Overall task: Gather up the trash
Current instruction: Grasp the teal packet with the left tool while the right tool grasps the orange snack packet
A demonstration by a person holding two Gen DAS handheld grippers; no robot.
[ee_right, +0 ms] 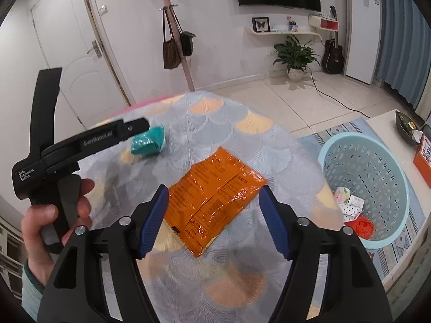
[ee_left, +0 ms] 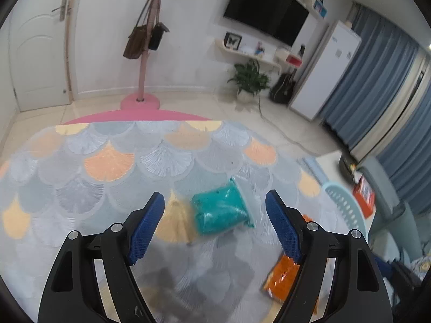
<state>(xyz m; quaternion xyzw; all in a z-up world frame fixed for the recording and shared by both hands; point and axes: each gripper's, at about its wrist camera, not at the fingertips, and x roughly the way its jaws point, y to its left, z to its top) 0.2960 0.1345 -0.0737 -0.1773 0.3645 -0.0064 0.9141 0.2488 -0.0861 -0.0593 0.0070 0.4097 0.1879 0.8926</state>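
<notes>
Left gripper (ee_left: 215,226) wide apart, empty, hanging over the teal packet (ee_left: 222,210) on the scallop-patterned table (ee_left: 107,167). Best to drop straight down, pads either side of the bulge, then squeeze. Right gripper (ee_right: 212,220) likewise spread and empty, framing the orange wrapper (ee_right: 212,196), which lies flat; better to nip an edge than press the middle. Further right, blue basket (ee_right: 382,231) waiting on the floor, scraps already inside.

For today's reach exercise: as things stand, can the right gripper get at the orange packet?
Probably yes. The right gripper is open, and the orange packet lies flat on the cloth straight ahead between its fingers, nothing on top. The left gripper is off by the teal bag, clear of the way.
</notes>
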